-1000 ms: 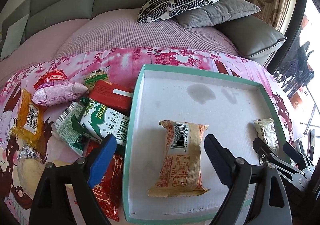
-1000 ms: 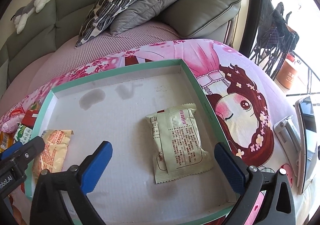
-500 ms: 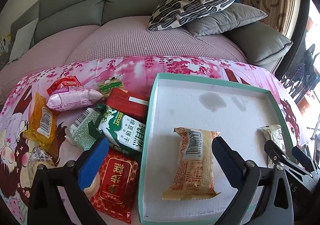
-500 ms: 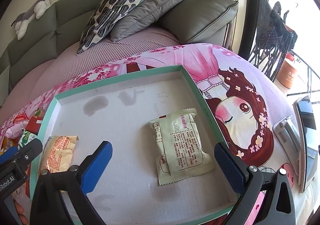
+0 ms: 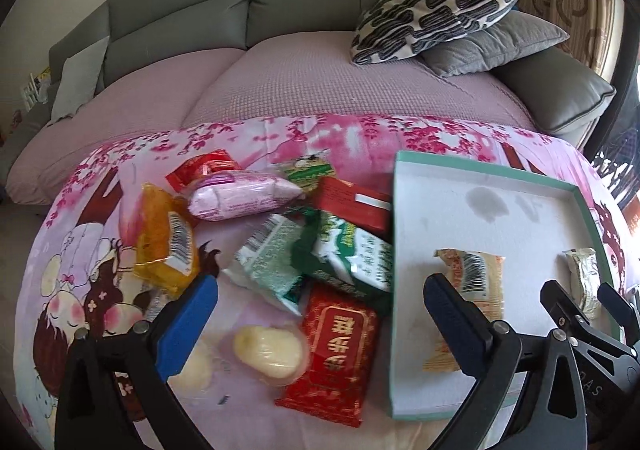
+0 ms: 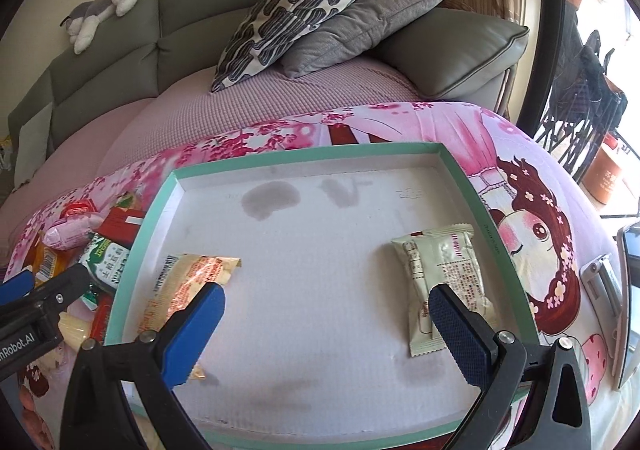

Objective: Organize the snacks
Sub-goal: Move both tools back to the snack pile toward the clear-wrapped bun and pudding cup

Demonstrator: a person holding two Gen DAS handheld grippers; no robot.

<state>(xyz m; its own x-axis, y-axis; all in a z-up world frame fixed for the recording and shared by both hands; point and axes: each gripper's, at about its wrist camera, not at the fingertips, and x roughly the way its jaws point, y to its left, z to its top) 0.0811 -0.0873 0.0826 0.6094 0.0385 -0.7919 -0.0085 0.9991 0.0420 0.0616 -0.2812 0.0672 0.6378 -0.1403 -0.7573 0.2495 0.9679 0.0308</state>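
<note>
Two snacks sorted into the tray, a heap left outside it.

Both your left gripper [image 5: 320, 326] and right gripper [image 6: 326, 328] hold nothing, fingers spread wide. In the teal-rimmed tray [image 6: 160, 201], an orange packet [image 6: 188, 282] lies lower left and a pale green packet [image 6: 444, 282] at right. About ten snacks, including a red packet [image 5: 340, 346], wait on the floral counter [image 5: 248, 137], centre left of the left view.

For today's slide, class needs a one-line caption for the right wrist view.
Open right gripper above a teal-rimmed tray holding two snack packets.
</note>
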